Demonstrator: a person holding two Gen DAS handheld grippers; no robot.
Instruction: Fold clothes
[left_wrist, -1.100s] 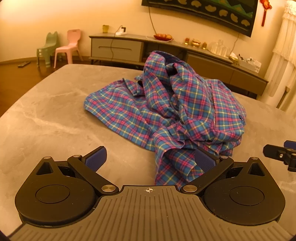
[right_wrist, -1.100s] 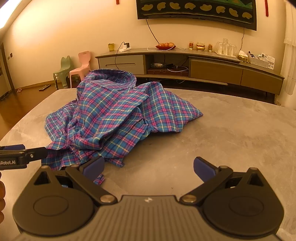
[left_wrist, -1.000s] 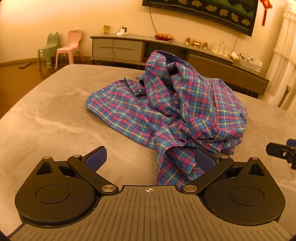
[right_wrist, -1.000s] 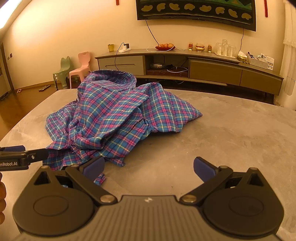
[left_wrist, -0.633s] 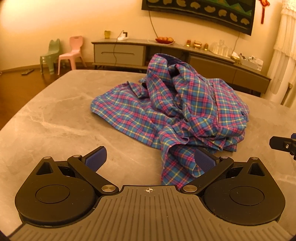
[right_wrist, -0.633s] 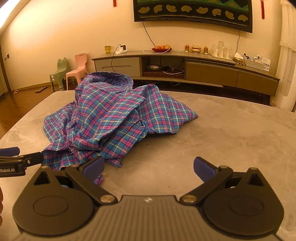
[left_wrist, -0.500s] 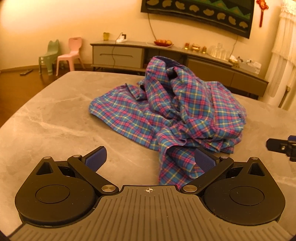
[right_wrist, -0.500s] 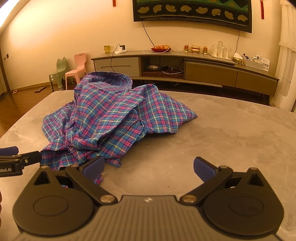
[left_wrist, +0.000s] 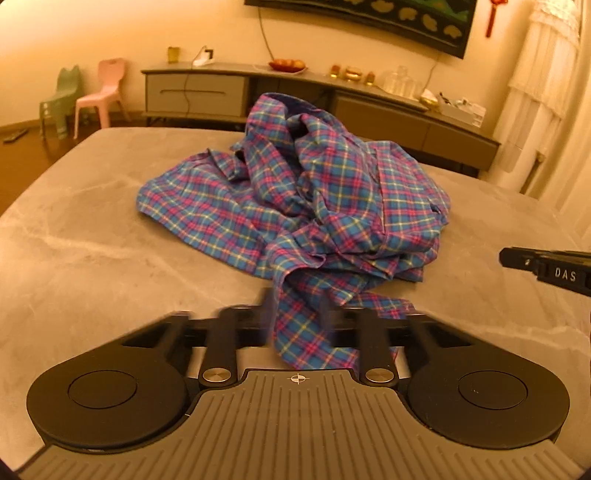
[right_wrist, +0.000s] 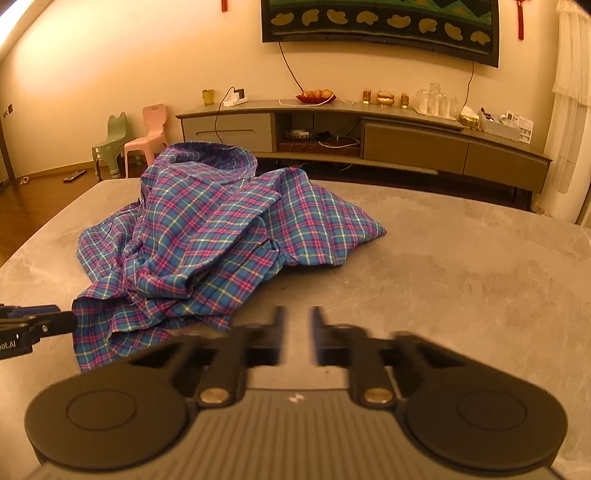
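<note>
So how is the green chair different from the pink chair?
The green chair has two pointy ears on top of its back, while the pink chair has a flatter top with a slot in it. The green chair looks a bit shorter than the pink chair. The green chair stands left of the pink chair in both views. Both are small plastic chairs standing side by side on the floor.
</note>
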